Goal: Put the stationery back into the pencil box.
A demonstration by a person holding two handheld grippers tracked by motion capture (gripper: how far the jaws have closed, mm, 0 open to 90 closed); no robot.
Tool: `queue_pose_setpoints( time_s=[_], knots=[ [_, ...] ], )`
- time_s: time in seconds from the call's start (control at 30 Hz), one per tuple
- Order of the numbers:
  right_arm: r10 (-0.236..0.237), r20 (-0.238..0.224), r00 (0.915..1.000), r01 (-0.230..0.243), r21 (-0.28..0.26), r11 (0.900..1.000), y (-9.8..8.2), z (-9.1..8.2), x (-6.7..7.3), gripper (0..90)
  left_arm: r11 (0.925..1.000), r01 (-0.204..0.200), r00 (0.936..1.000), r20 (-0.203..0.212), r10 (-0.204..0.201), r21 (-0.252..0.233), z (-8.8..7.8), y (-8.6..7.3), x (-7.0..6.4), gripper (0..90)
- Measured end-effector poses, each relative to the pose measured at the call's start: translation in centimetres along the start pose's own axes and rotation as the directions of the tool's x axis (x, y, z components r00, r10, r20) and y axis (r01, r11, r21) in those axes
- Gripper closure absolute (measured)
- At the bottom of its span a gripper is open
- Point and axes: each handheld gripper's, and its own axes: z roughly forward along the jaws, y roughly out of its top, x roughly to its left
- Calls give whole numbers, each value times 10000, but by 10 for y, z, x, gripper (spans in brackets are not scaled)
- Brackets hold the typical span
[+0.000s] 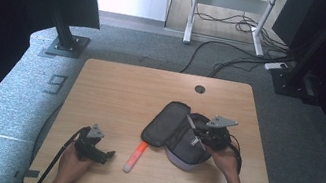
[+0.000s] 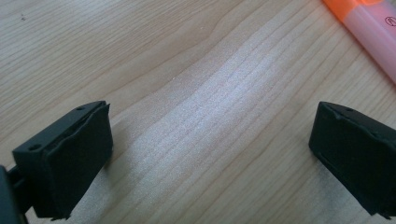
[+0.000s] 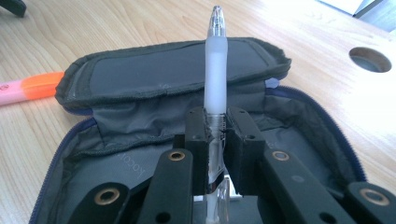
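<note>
Pen poised over the open pouch

Pen [image 3: 215,70], frosted and slim, stands clamped between the right tool's [image 3: 217,140] black pads, its long axis running straight up the middle of the frame. Directly beneath it lies the soft grey fabric pouch [image 3: 177,70], flap thrown back. Lower left in the high view, the left tool [image 1: 106,155] rests spread apart on the grainy wooden desk [image 1: 114,98], near an orange-and-pink highlighter [image 1: 135,156].
</note>
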Motion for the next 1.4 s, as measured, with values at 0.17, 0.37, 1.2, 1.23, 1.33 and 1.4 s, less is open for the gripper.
queue_pose_setpoints(
  time_s=[0.17,0.37,1.2,1.23,1.33,1.4],
  knots=[
    [40,-19,10000,-39,318,9995,-3,10,1,780,10000,1,10000,2,-1,0,0,0,0,0],
    [117,28,9999,-118,707,9974,-4,19,0,778,10000,2,10000,0,-2,0,0,0,0,0],
    [317,503,9982,-363,947,9948,1,28,-4,684,10000,2,10000,0,-2,1,0,0,0,0],
    [297,508,9983,-342,895,9954,2,27,-4,659,10000,3,10000,0,-3,0,0,0,0,0],
    [290,479,9984,-328,807,9962,3,23,-3,552,10000,2,10000,-2,-2,-1,0,0,0,0],
    [279,466,9985,-317,845,9959,3,21,-3,495,10000,3,10000,-1,-3,-3,0,0,0,0]
  ],
)
